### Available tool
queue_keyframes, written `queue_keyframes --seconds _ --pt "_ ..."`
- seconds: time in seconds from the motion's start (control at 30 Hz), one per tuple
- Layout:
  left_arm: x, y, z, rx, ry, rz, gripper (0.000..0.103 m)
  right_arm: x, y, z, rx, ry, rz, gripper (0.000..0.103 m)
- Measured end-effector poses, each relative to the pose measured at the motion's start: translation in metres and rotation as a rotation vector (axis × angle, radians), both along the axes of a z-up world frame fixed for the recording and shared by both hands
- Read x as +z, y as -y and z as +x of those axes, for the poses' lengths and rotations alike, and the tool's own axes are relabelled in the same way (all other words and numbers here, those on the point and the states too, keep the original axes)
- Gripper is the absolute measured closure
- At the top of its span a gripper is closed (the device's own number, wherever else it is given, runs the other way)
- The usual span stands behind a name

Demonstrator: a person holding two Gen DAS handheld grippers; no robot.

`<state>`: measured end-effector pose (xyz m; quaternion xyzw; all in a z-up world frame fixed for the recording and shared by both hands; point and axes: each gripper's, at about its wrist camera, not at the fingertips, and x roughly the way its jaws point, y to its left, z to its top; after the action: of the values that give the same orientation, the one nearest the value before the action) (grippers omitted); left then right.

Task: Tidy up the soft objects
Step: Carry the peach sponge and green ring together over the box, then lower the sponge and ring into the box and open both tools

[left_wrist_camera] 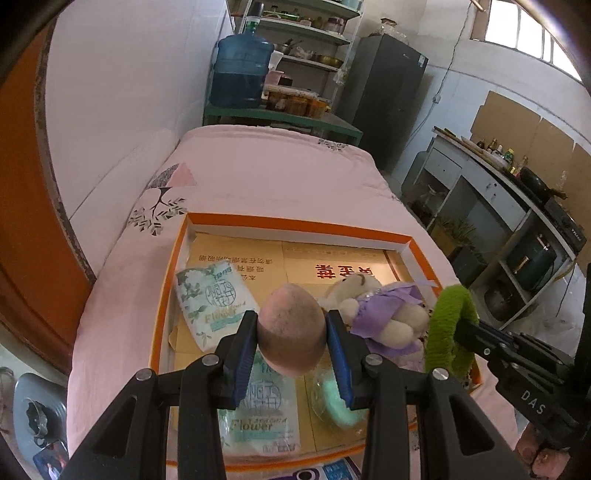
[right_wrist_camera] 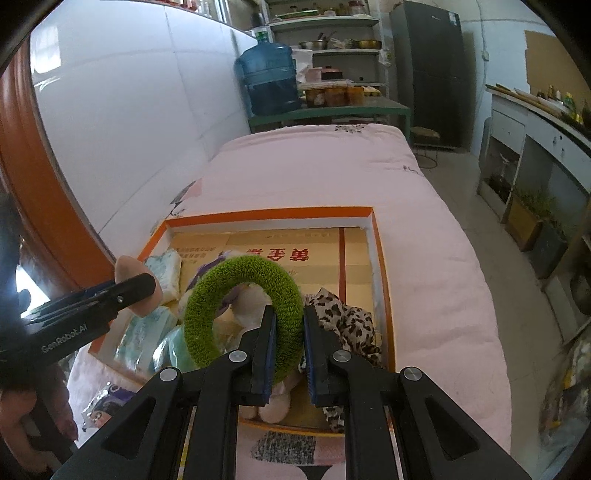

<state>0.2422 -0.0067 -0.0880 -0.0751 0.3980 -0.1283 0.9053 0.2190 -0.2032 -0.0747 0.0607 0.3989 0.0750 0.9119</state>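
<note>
So the left claw (left_wrist_camera: pixel 290 332) grips one pinkish egg-shaped sponge (left_wrist_camera: pixel 290 326), the right claw (right_wrist_camera: pixel 289 345) pinches one green fuzzy ring (right_wrist_camera: pixel 240 314), both center frame over the orange box (left_wrist_camera: pixel 295 224) holding two tissue packs (left_wrist_camera: pixel 214 302) and one teddy (left_wrist_camera: pixel 369 306).

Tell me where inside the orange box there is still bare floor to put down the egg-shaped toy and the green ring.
The far strip of the orange box is bare, from its far wall to the red characters. Nearer, it is crowded: tissue packs, teddy bear, leopard cloth.

White walls (left_wrist_camera: pixel 122 92), pink bed (left_wrist_camera: pixel 266 173), shelves (left_wrist_camera: pixel 314 33), dark fridge (left_wrist_camera: pixel 384 92).
</note>
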Motion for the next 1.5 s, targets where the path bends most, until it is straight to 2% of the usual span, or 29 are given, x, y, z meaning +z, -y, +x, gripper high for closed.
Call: queue_keyframes --seconds 0.3,0.47,0.7,0.77,0.9,1.13,1.5 --pt "-0.007 0.004 0.015 0.003 -0.027 0.002 0.065 -0.002 0.004 0.012 -0.012 -0.002 -0.002 0.087" --pt "-0.013 0.009 0.021 -0.002 -0.039 0.018 0.065 -0.016 0.000 0.021 -0.004 -0.042 -0.017 0.086" --pt "-0.024 0.006 0.028 -0.006 -0.076 -0.009 0.064 -0.023 -0.003 0.020 0.011 -0.044 -0.015 0.063" --pt "-0.024 0.004 0.027 0.004 -0.073 -0.008 0.056 -0.022 -0.004 0.019 0.015 -0.039 -0.019 0.062" --pt "-0.024 0.002 0.026 0.008 -0.075 -0.015 0.051 -0.020 -0.004 0.017 0.014 -0.036 -0.019 0.058" --pt "-0.017 0.003 0.021 0.010 -0.064 -0.014 0.049 -0.014 -0.001 0.009 0.007 -0.026 -0.023 0.051" --pt "0.005 0.002 0.002 0.003 -0.024 -0.031 0.049 0.007 0.002 -0.015 -0.003 0.017 -0.029 0.050"
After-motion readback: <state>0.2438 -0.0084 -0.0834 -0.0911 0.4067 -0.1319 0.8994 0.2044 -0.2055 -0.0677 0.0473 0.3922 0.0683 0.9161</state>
